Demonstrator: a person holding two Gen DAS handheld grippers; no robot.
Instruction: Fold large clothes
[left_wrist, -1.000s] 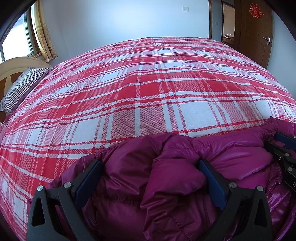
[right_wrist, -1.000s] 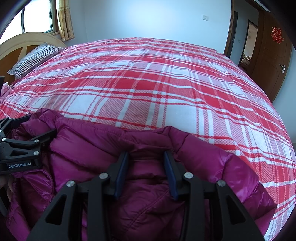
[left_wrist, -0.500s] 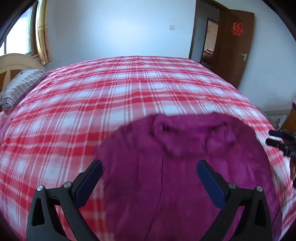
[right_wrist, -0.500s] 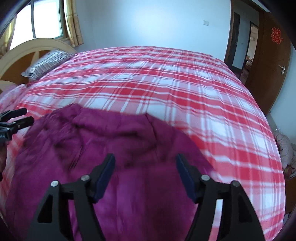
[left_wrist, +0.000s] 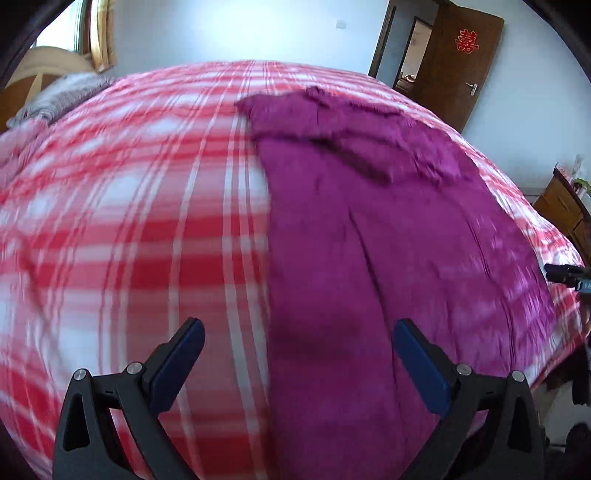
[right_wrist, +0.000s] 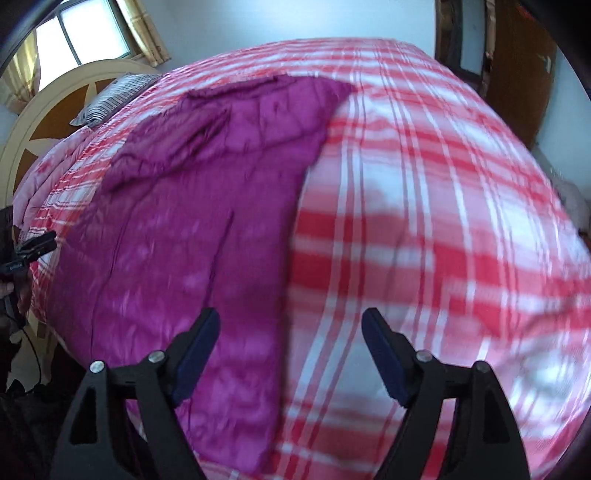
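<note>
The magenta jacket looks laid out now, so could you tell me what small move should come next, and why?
Probably bring the left gripper down onto the near left edge of the magenta jacket, ready to fold that side inward. The jacket lies spread flat on the plaid bedspread, both grippers hover above it with jaws open and empty, and that edge runs right between the left jaws.

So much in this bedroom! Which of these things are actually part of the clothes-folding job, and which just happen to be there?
Part of the job:
- magenta puffer jacket, spread on the bed
- left claw, open
- right claw, open
- red plaid bedsheet, the work surface

Just there:
- striped pillow
- wooden headboard
- brown door
- window curtain
- wooden cabinet
</note>
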